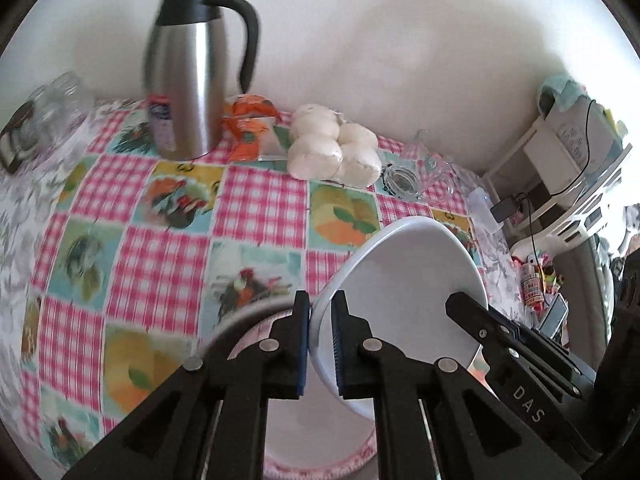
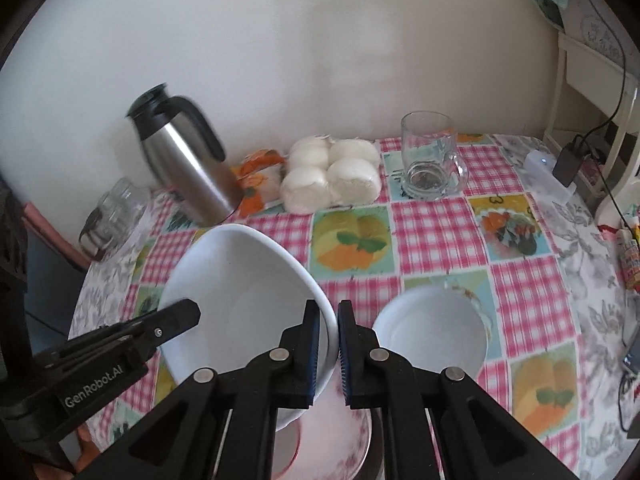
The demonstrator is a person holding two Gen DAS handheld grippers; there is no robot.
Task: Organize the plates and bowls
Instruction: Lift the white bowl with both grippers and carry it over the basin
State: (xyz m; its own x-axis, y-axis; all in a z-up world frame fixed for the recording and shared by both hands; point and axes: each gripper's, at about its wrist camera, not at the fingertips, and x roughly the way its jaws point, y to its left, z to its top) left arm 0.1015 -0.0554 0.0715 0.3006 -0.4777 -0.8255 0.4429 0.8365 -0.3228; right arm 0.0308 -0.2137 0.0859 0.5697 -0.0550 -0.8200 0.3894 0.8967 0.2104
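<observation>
Checked tablecloth (image 2: 436, 236) on table against pale wall (image 2: 280, 40)

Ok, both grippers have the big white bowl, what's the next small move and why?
Probably carry the big white bowl toward the smaller white bowl and level it. The left gripper and right gripper each pinch its rim, and it hangs tilted above the pink-rimmed plate.
</observation>
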